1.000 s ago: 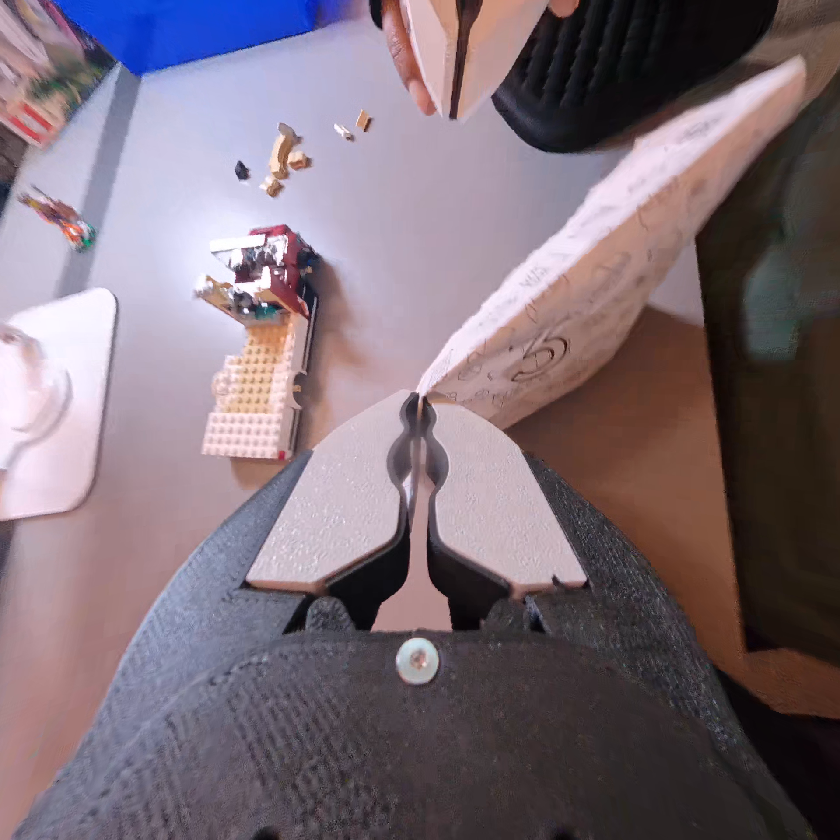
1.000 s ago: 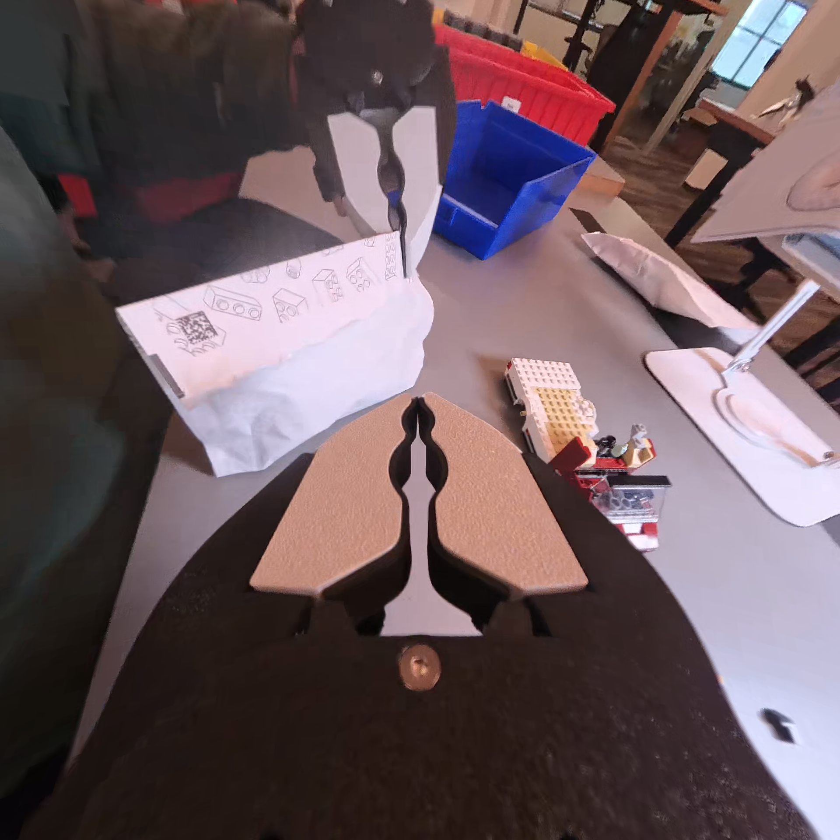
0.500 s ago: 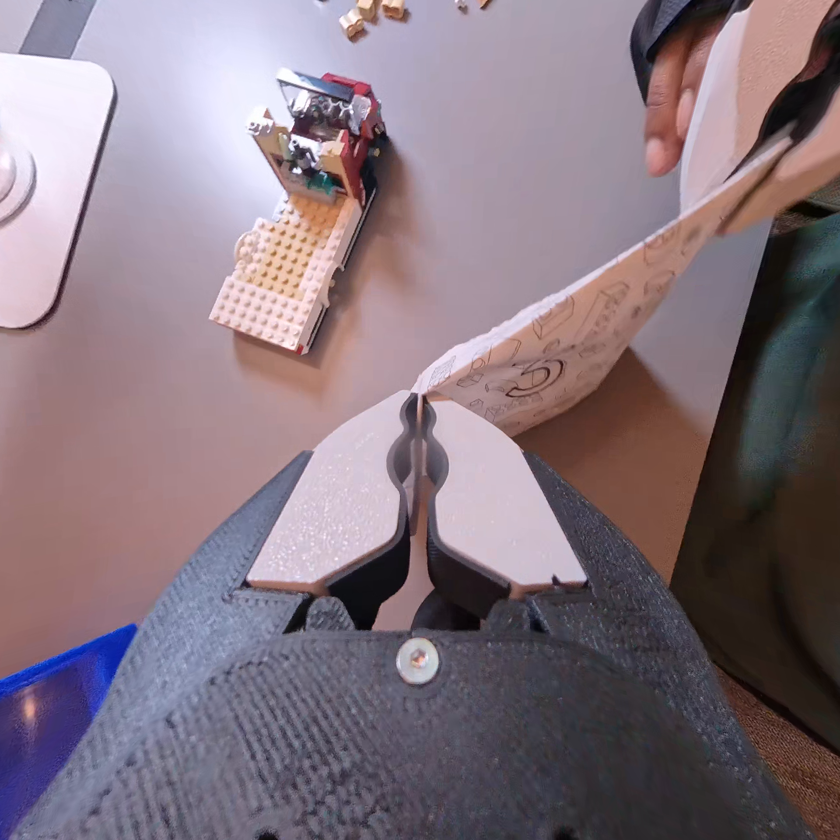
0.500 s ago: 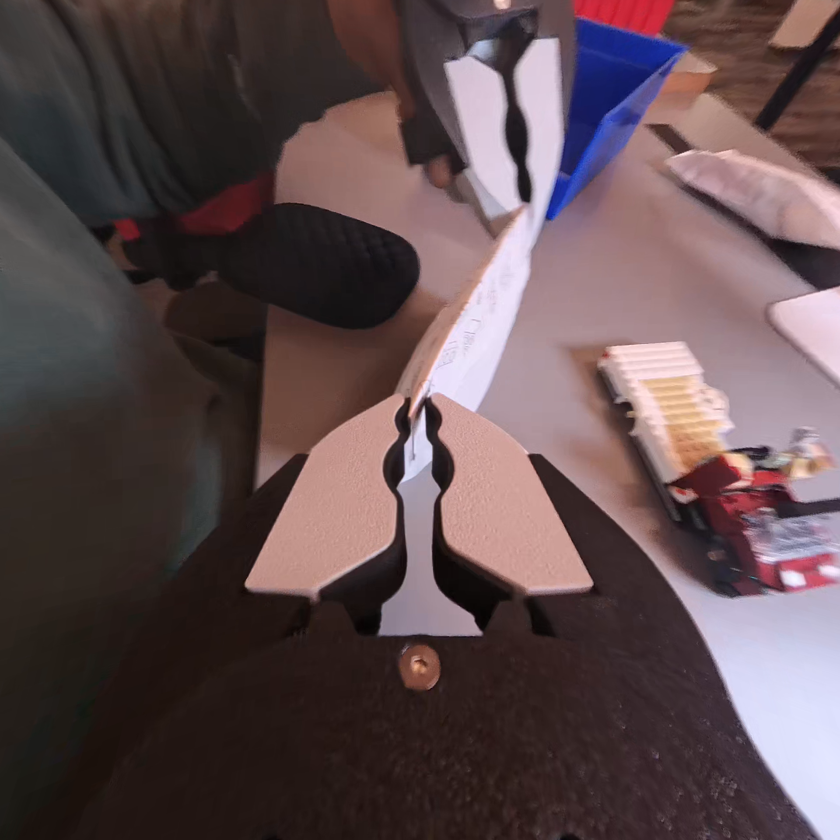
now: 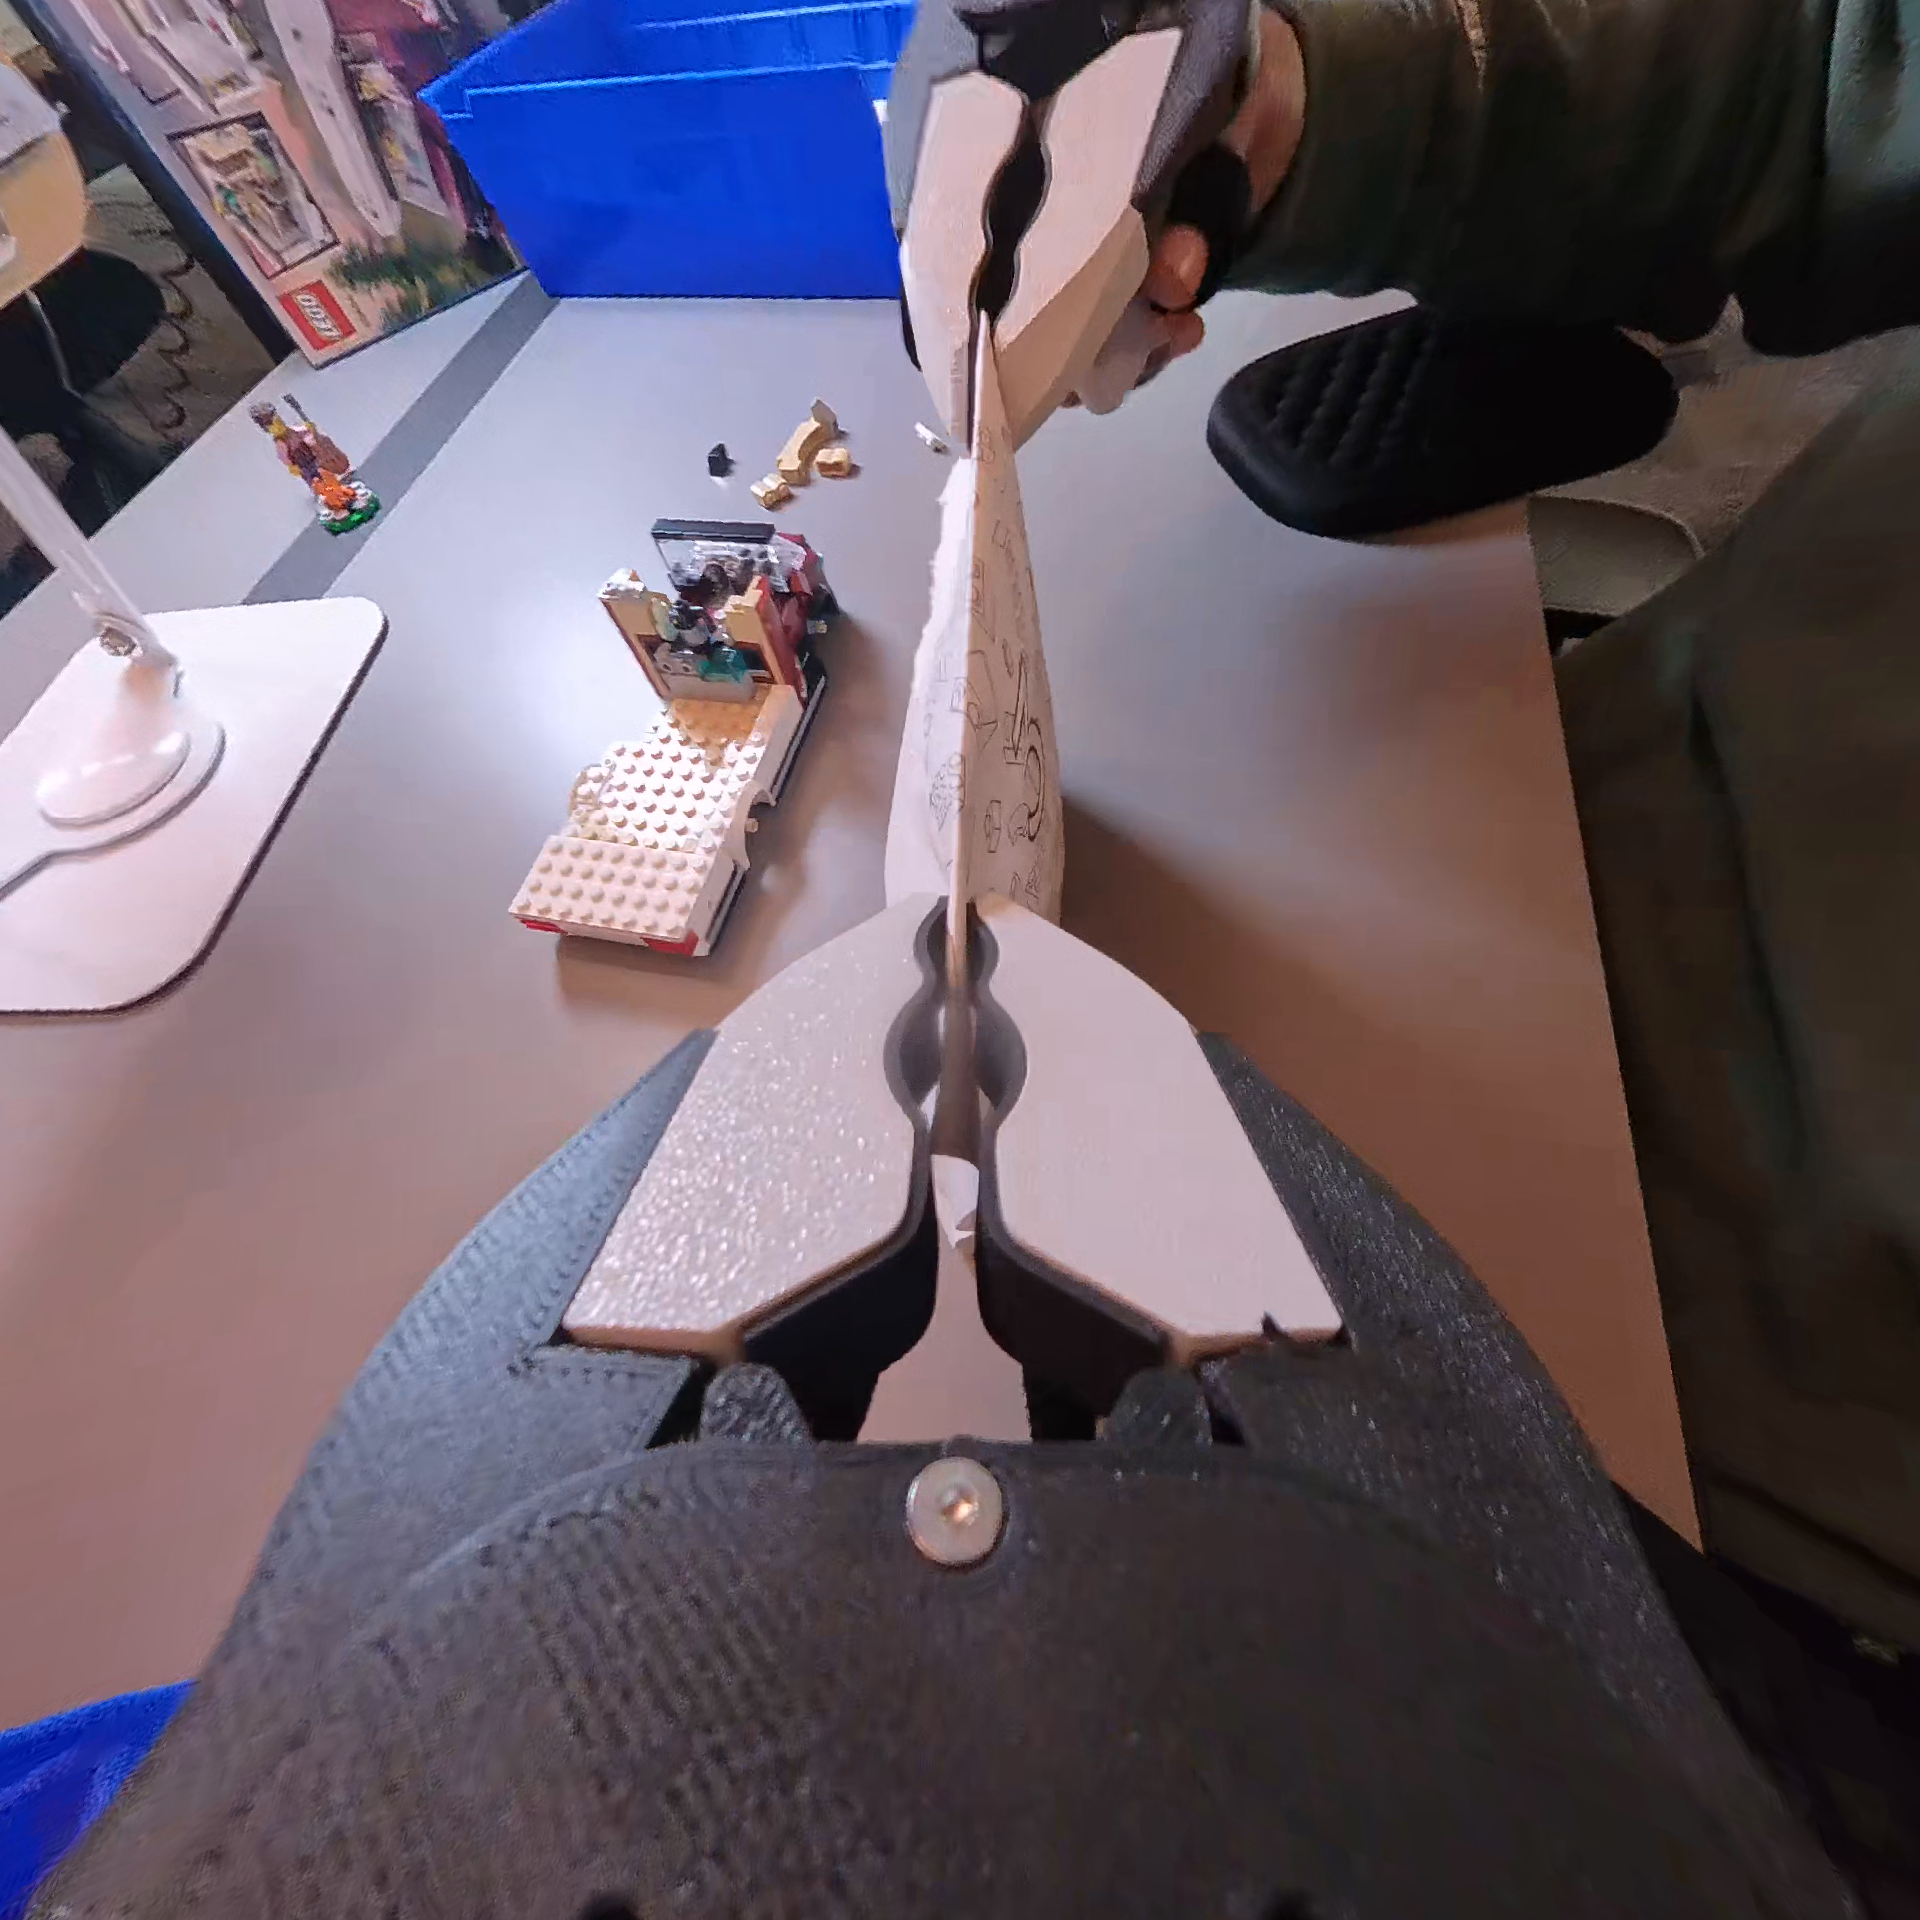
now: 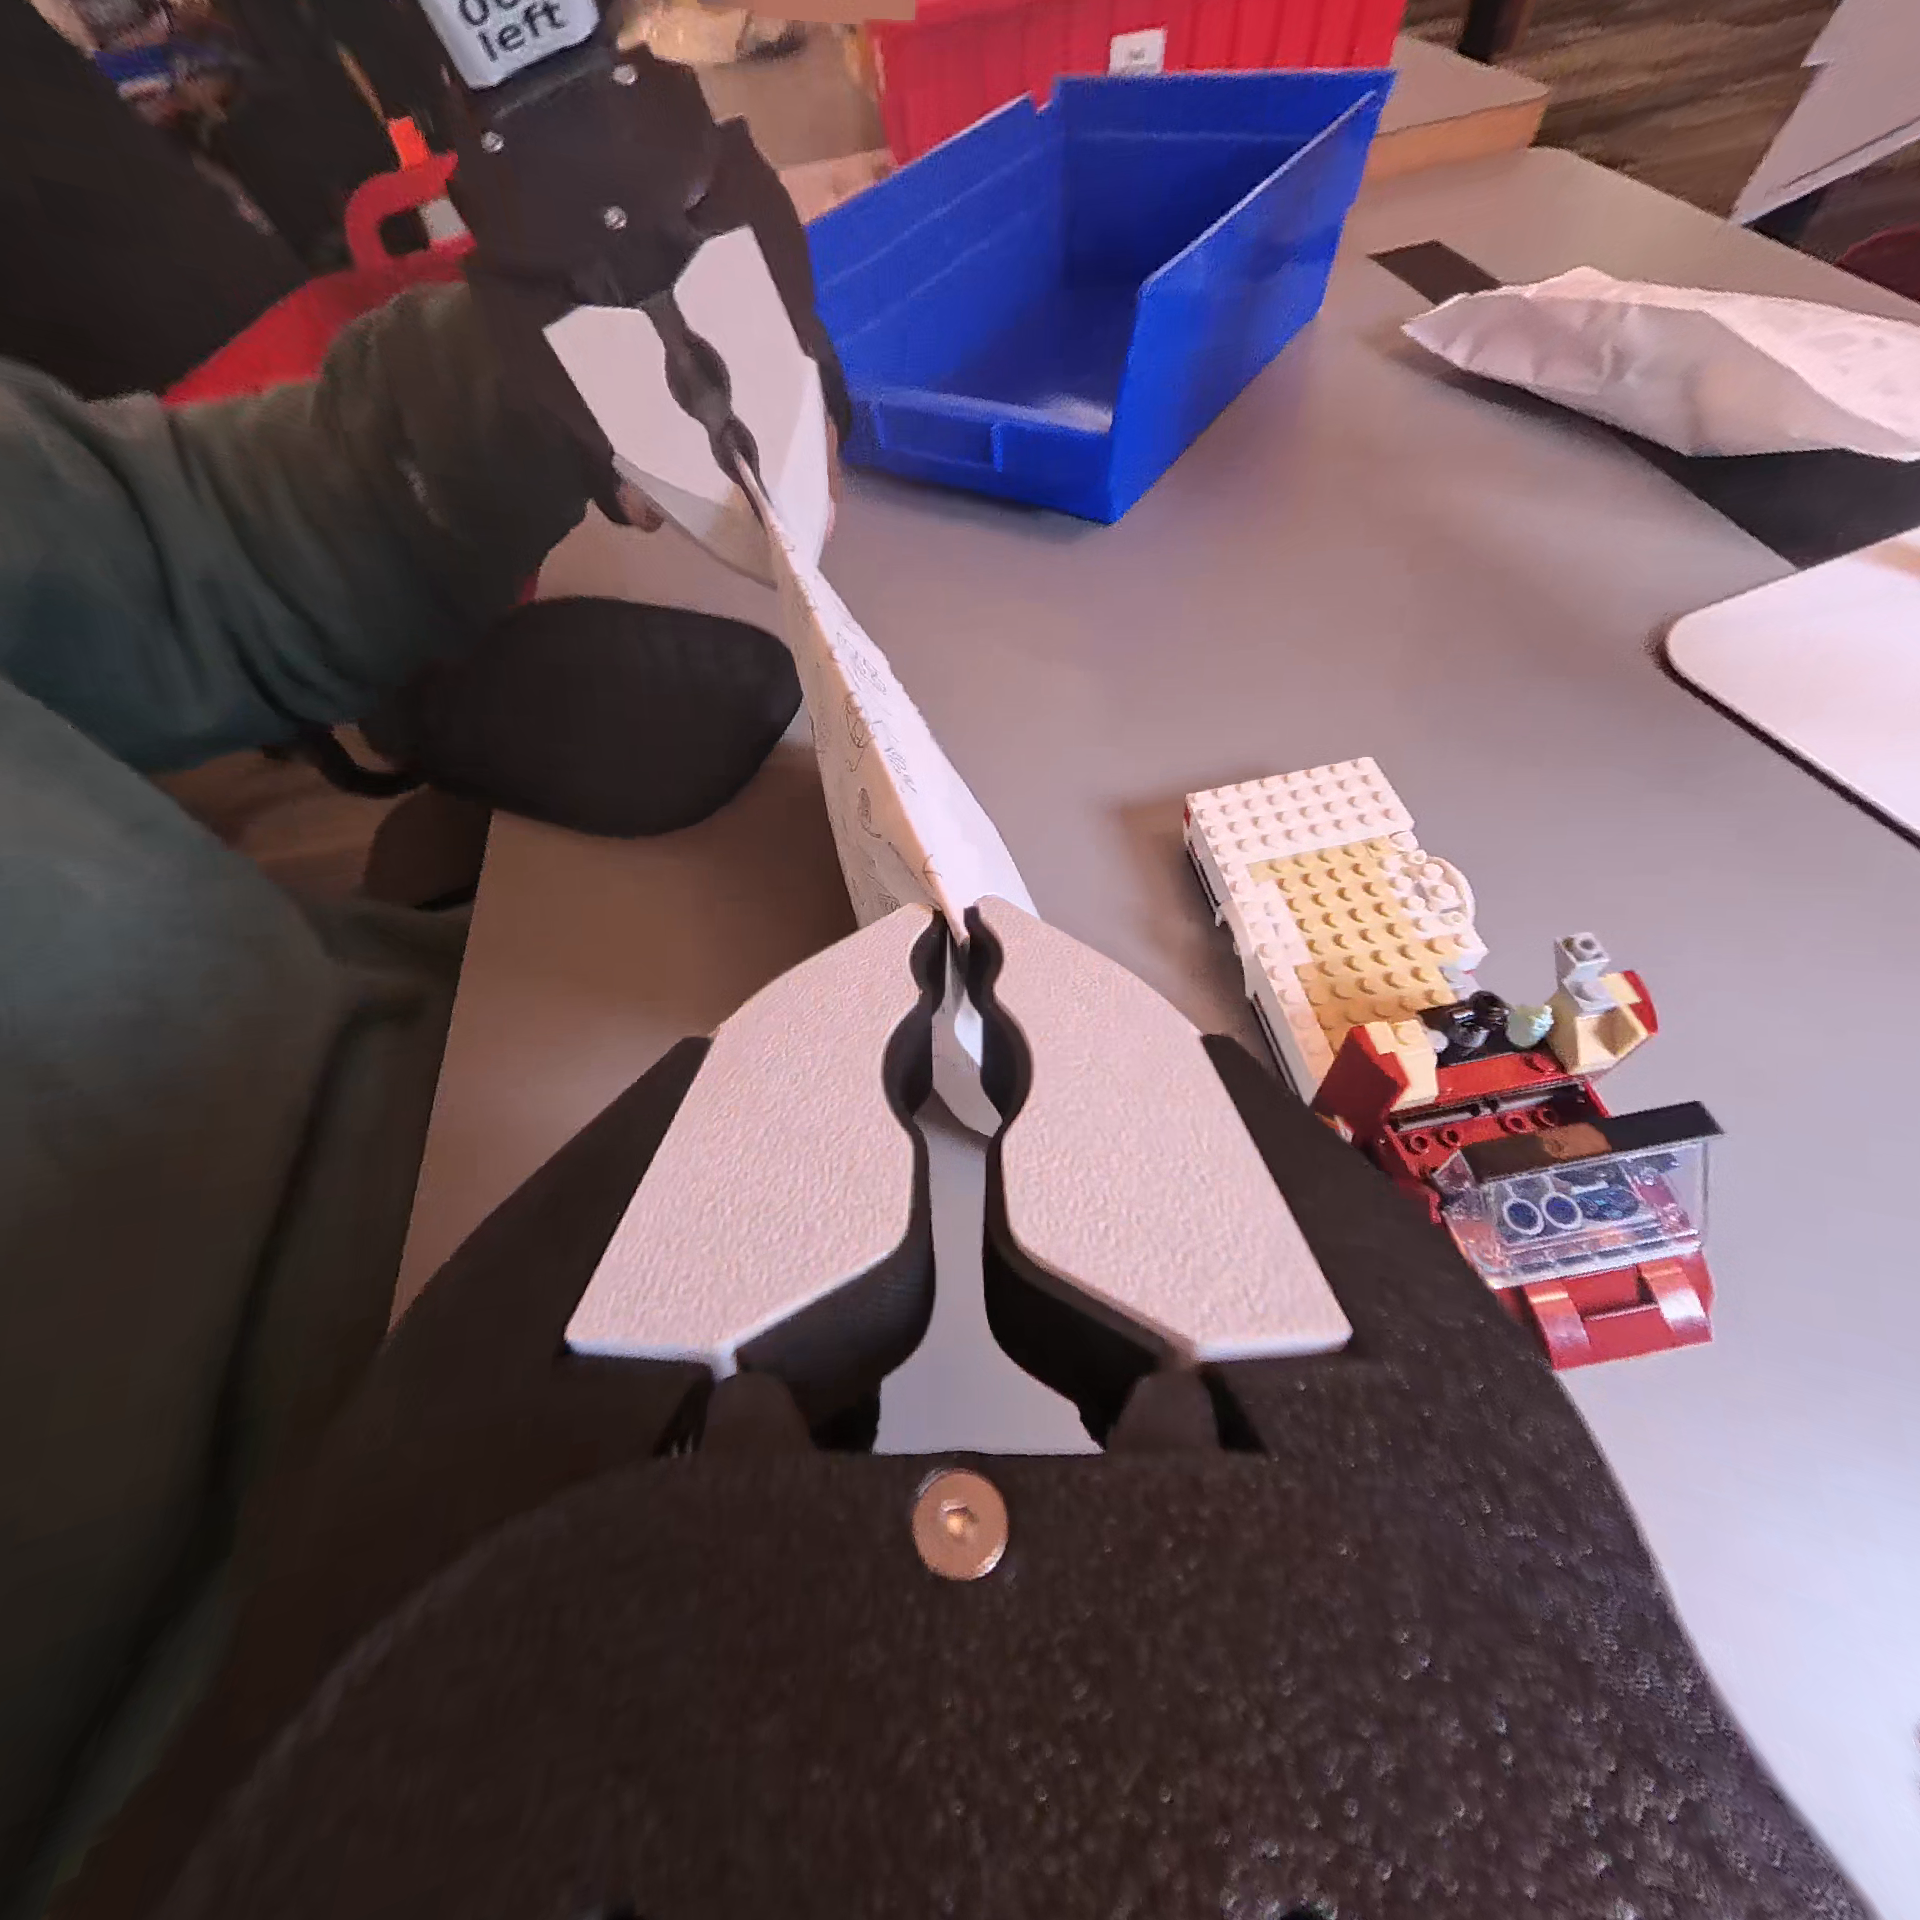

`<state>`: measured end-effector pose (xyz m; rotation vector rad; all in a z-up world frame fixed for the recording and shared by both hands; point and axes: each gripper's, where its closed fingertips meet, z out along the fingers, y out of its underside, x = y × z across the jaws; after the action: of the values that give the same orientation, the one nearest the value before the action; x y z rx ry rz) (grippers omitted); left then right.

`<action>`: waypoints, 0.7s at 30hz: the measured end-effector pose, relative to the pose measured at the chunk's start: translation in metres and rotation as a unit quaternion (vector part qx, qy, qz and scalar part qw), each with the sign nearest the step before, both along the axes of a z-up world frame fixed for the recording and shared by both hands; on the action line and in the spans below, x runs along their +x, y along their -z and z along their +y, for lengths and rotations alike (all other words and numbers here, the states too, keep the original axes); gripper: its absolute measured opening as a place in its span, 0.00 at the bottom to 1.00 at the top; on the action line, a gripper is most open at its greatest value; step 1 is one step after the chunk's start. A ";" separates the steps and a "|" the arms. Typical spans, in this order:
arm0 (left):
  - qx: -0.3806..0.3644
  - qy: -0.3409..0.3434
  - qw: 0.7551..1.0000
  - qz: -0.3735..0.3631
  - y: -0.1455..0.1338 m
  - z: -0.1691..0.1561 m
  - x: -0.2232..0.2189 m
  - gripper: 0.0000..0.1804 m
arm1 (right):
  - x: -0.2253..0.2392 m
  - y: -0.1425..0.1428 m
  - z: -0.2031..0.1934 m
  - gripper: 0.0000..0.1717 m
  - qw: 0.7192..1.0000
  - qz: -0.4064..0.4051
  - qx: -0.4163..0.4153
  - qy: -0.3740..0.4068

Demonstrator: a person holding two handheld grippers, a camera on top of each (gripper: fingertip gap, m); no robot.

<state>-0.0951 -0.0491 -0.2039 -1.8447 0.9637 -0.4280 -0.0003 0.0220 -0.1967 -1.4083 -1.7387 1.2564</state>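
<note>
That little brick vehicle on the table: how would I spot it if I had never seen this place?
Find the grey table with the blue bin at its far end. Nearer than the bin, left of the white paper bag stretched between the two grippers, lies the brick vehicle. Unlike the loose tan pieces beyond it, it is one assembled build, white and tan studs with a dark red cab.

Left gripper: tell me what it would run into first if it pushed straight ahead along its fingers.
The paper bag pinched in the left gripper fills that line; beyond it, probably the right gripper clamped on the bag's far end, though depth is unclear.
</note>
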 end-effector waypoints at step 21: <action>-0.107 0.060 0.988 -0.094 -0.027 0.001 0.016 0.01 | 0.014 -0.017 -0.011 0.00 0.997 0.073 -0.001 -0.038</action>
<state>-0.0789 -0.0477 -0.1764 -1.9020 0.9290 -0.7919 0.0141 0.0112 -0.1802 -1.2292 -1.7061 1.3660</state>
